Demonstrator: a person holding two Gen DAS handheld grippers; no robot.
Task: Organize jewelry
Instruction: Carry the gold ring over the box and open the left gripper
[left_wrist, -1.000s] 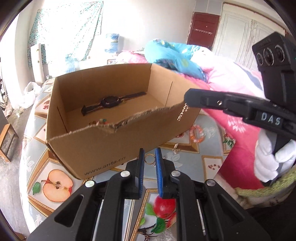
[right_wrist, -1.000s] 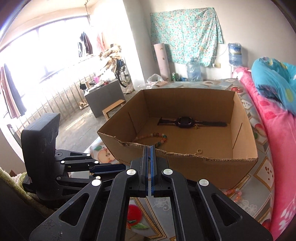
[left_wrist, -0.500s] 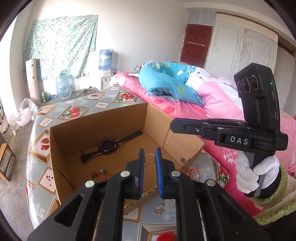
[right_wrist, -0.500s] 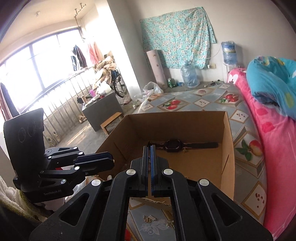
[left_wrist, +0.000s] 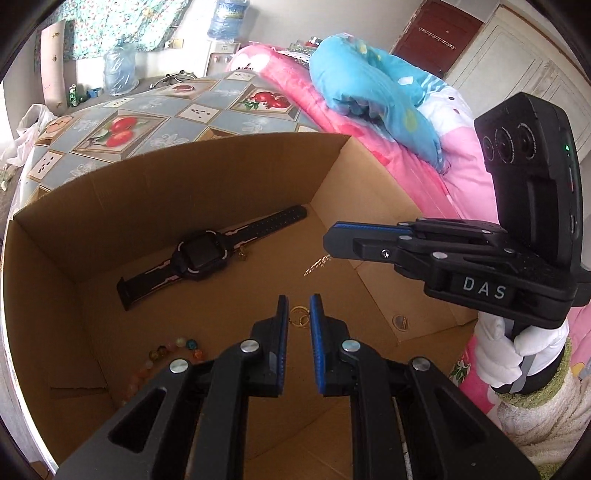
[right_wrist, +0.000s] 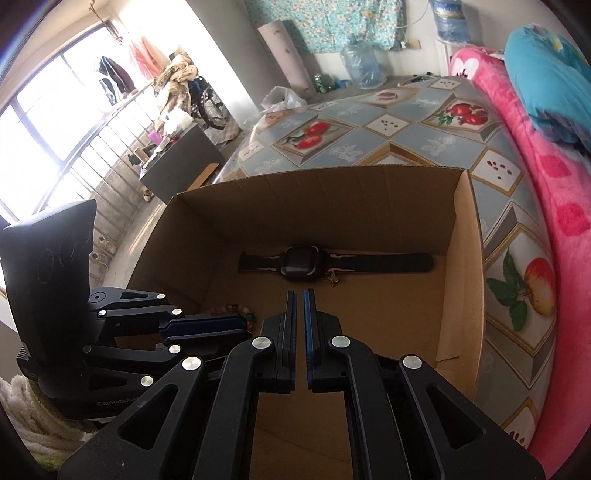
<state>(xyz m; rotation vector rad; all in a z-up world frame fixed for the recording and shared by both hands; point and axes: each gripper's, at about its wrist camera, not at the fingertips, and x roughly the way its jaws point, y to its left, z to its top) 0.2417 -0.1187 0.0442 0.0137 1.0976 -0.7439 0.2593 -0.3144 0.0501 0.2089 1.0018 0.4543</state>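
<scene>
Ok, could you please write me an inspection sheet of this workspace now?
Surface: table with fruit-print cloth, cardboard box on it.
Job's things: watch and bead bracelet in the box; gold chain in the air over the box floor.
Clutter: plastic bag on the floor.
Grippers: left gripper shut on gold ring; right gripper jaws opening, nothing between them.
Cables: nothing seen clearly.
Surroundings: bed with pink blanket, water bottles, window.
</scene>
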